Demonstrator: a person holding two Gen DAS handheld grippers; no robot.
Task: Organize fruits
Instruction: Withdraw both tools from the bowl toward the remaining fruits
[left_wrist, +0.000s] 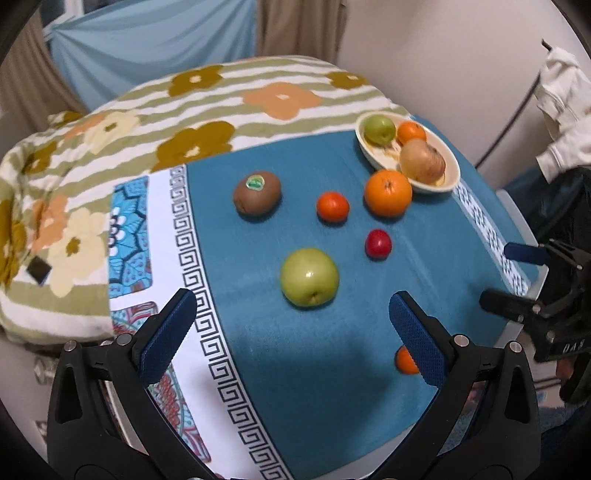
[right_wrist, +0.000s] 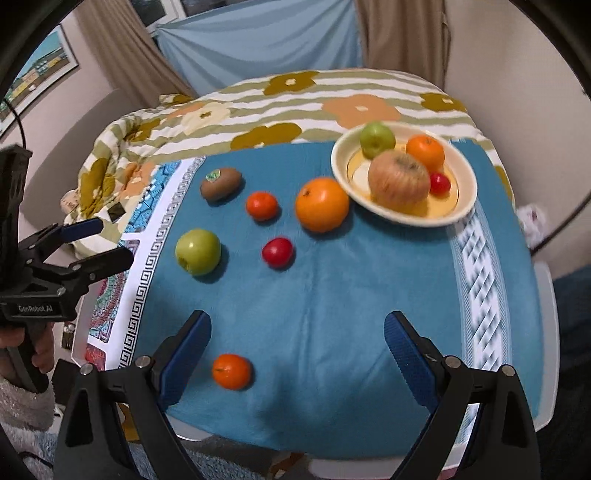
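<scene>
On the blue tablecloth (right_wrist: 332, 295) lie a kiwi (right_wrist: 221, 184), a mandarin (right_wrist: 262, 205), a large orange (right_wrist: 322, 204), a green apple (right_wrist: 198, 252) and a small red fruit (right_wrist: 277, 252). A cream bowl (right_wrist: 402, 218) at the back right holds a reddish apple (right_wrist: 399, 179), a green apple, a mandarin and a red fruit. My right gripper (right_wrist: 299, 350) hangs open over the front of the cloth, with another mandarin (right_wrist: 232, 371) just inside its left finger. My left gripper (left_wrist: 291, 332) is open and empty, short of the green apple (left_wrist: 309, 277).
A flowered, striped blanket (left_wrist: 184, 110) is bunched up behind and left of the cloth. The table's white front edge (right_wrist: 546, 332) shows at the right. A white garment (left_wrist: 561, 110) hangs at the far right. A hand in a fuzzy sleeve (right_wrist: 22, 369) holds the left gripper.
</scene>
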